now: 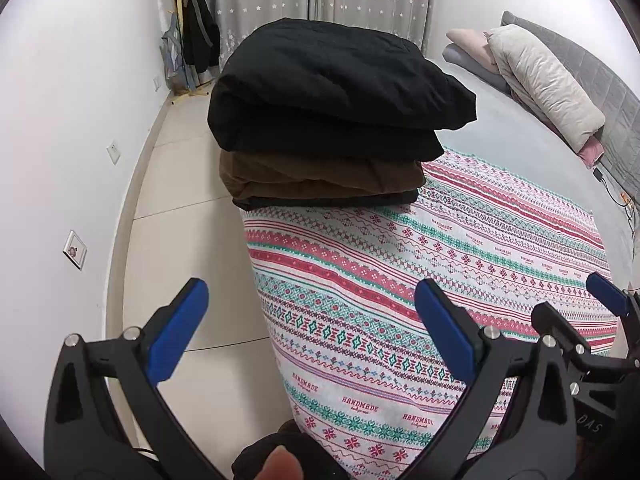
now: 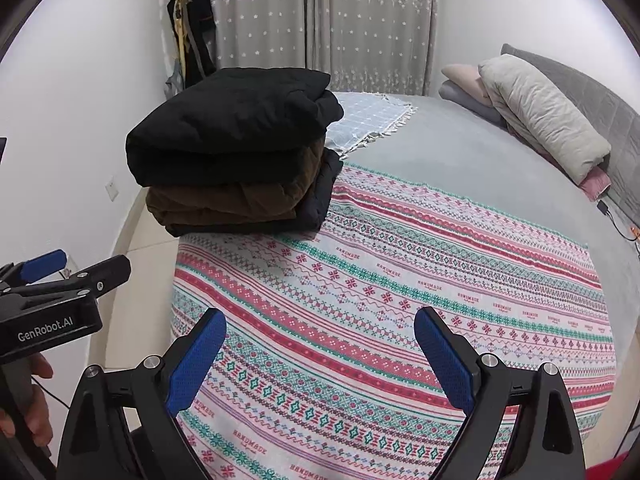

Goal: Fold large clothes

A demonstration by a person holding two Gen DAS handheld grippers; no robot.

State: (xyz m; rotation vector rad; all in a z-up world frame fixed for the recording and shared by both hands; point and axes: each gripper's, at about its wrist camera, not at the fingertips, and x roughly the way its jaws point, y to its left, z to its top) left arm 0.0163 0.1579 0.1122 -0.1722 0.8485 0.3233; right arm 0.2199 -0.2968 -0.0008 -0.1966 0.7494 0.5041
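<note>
A stack of folded clothes sits at the bed's near-left corner: a folded black garment point(image 1: 336, 80) on top, a folded brown garment point(image 1: 320, 178) under it and a dark one at the bottom. The black garment point(image 2: 228, 128) and the brown garment point(image 2: 228, 200) also show in the right wrist view. My left gripper point(image 1: 312, 336) is open and empty, held above the bed's left edge, short of the stack. My right gripper point(image 2: 320, 360) is open and empty over the patterned blanket point(image 2: 400, 300). The left gripper point(image 2: 60, 276) shows at the left of the right wrist view.
The patterned blanket point(image 1: 440, 260) covers the near part of the grey bed point(image 2: 460, 160). Pillows point(image 2: 540, 120) lean on the headboard at the right. A checked cloth point(image 2: 368, 120) lies behind the stack. Tiled floor point(image 1: 180, 200), a white wall and a coat rack point(image 2: 192, 40) are at the left.
</note>
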